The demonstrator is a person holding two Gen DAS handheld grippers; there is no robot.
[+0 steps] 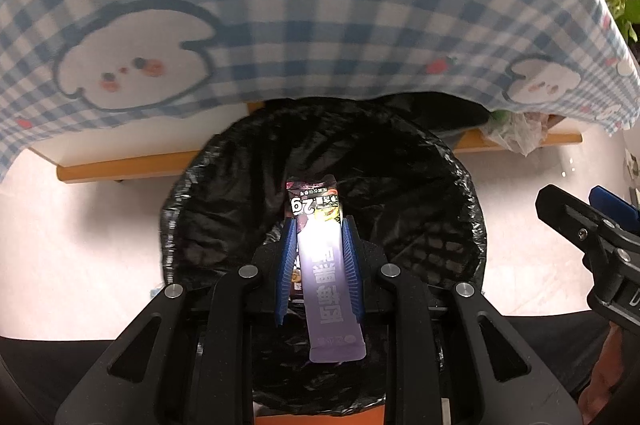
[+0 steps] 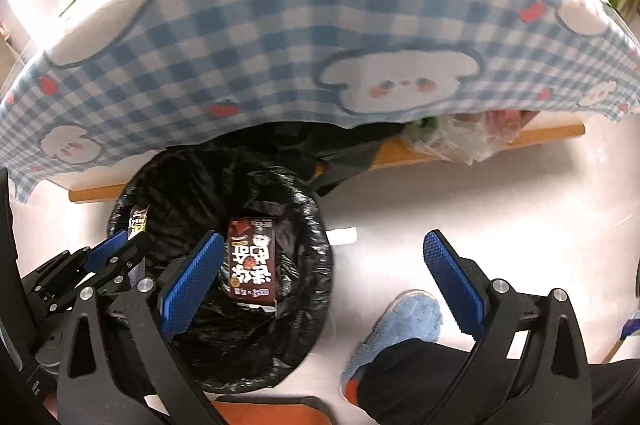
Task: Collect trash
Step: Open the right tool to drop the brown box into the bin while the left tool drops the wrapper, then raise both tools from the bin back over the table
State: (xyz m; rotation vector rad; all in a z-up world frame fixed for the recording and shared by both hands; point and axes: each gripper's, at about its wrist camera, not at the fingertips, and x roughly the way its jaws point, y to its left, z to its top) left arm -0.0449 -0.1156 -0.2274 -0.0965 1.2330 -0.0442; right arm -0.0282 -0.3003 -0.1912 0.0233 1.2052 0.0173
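Wrapper held directly above the open bin.

The left gripper is closed on a purple wrapper, whose long axis runs along the fingers, pointing down into the bin beneath. The right gripper is spread wide and empty, beside the bin; a brown packet is seen inside.

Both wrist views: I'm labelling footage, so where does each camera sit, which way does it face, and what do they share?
Left wrist: on the left hand-held gripper, facing steeply down into the bin; its fingers clamp a purple wrapper.
Right wrist: on the open right hand-held gripper, facing down at floor and a brown carton; a slippered foot shows.
Shared: bin, checked tablecloth.
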